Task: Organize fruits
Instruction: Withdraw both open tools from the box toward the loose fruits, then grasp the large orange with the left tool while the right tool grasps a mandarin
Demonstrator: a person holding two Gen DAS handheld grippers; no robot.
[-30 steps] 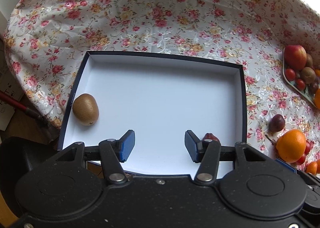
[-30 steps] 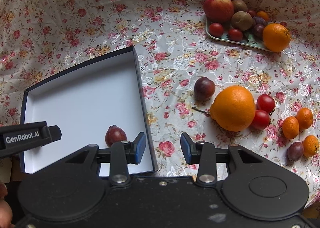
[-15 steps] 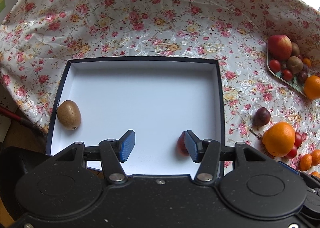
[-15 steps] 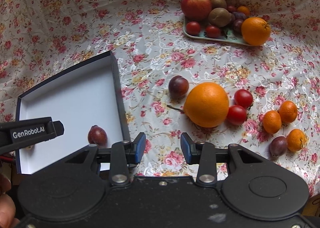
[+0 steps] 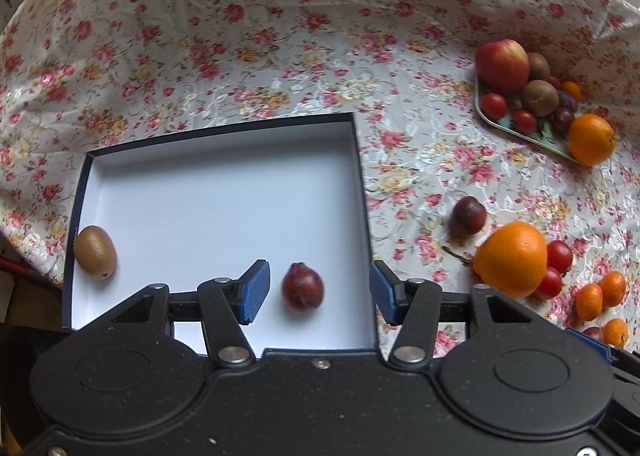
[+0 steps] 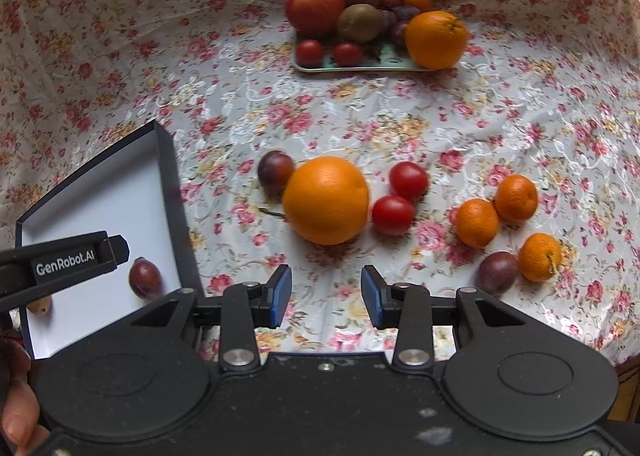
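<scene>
since a moment ago the dark red plum point(image 5: 303, 291) has slid between my left gripper point(image 5: 316, 293)'s wide blue fingers, untouched, near the right wall of the white-lined dark box point(image 5: 362, 192). right gripper point(image 6: 326, 296) gapes empty above bare floral cloth point(image 6: 360, 116), before the big orange point(image 6: 326, 200).

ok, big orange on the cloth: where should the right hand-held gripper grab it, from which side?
Grip the big orange across its widest middle, coming from above. A plum touches its far left and a tomato crowds its right, so angle the fingers near-to-far. The right hand-held gripper is open but looks narrower than the fruit; widen first.
</scene>
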